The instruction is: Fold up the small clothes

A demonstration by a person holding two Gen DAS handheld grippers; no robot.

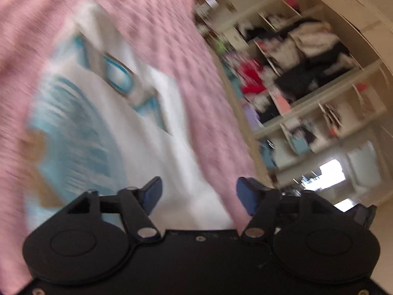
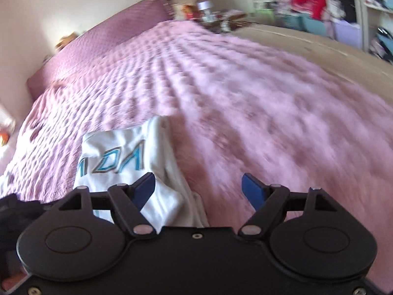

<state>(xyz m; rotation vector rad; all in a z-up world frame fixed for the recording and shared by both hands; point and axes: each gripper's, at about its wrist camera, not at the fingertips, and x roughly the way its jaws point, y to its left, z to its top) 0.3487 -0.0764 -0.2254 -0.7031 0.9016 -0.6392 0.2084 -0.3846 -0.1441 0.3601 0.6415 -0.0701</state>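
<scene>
Nearest us, our left gripper [image 1: 199, 196] has its jaws spread wide, gripping nothing, above a white shirt [image 1: 98, 127] with blue lettering. Our right gripper [image 2: 199, 189] is equally wide and empty; the shirt lies at lower left. Beyond spreads the pink bedspread [image 2: 245, 93], then blurred shelves [image 1: 307, 73] at upper right.
</scene>
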